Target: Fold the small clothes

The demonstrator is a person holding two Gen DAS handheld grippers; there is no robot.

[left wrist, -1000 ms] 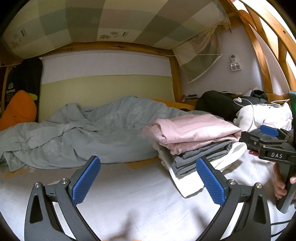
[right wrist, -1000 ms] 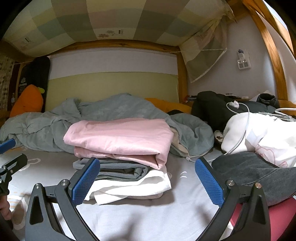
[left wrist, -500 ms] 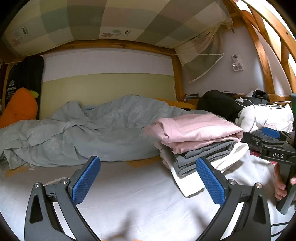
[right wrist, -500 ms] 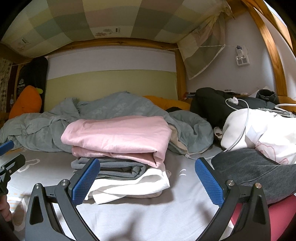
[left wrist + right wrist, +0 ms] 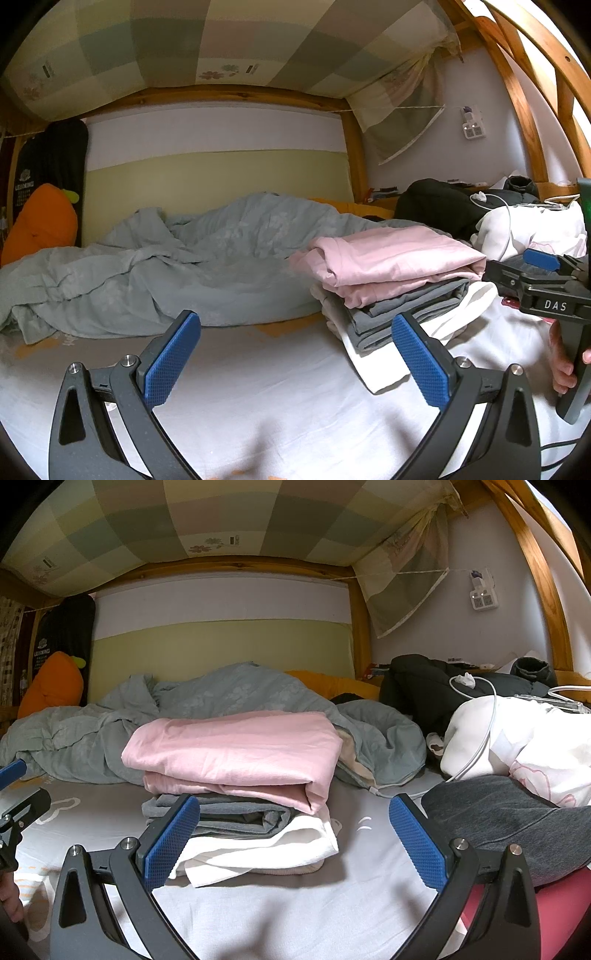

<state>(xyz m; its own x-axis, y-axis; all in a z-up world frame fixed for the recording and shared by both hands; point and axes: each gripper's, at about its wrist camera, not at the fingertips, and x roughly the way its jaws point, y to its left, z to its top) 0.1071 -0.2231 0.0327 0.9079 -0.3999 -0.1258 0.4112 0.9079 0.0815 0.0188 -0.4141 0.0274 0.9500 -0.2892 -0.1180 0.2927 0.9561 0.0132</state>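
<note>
Bed point(image 5: 332, 915): a pale sheet covers the mattress and carries everything; the near strip in front of both grippers is bare, likely kept free as the folding space.
Blue-grey duvet point(image 5: 177, 254): bunched along the far edge against the headboard, apparently pushed back to open that space.
Stack of folded clothes point(image 5: 240, 775): sits mid-bed, nearer the right edge, touching the duvet behind it. A pink piece point(image 5: 236, 746) lies on top, a grey one point(image 5: 236, 814) in the middle, a white one point(image 5: 258, 845) at the bottom; largest at the base keeps the stack steady, I judge.
Dark grey garment point(image 5: 506, 816): unfolded at the right edge, just beside the right gripper; it looks the likeliest next piece.
White pillow point(image 5: 517, 738): at the right edge behind that garment, a cable draped across it.
Left gripper point(image 5: 295, 358): hovers over bare sheet left of the stack, jaws spread wide, nothing between them.
Right gripper point(image 5: 293, 842): faces the stack's near side, jaws likewise released and empty.
Progress: three pieces appear done.
</note>
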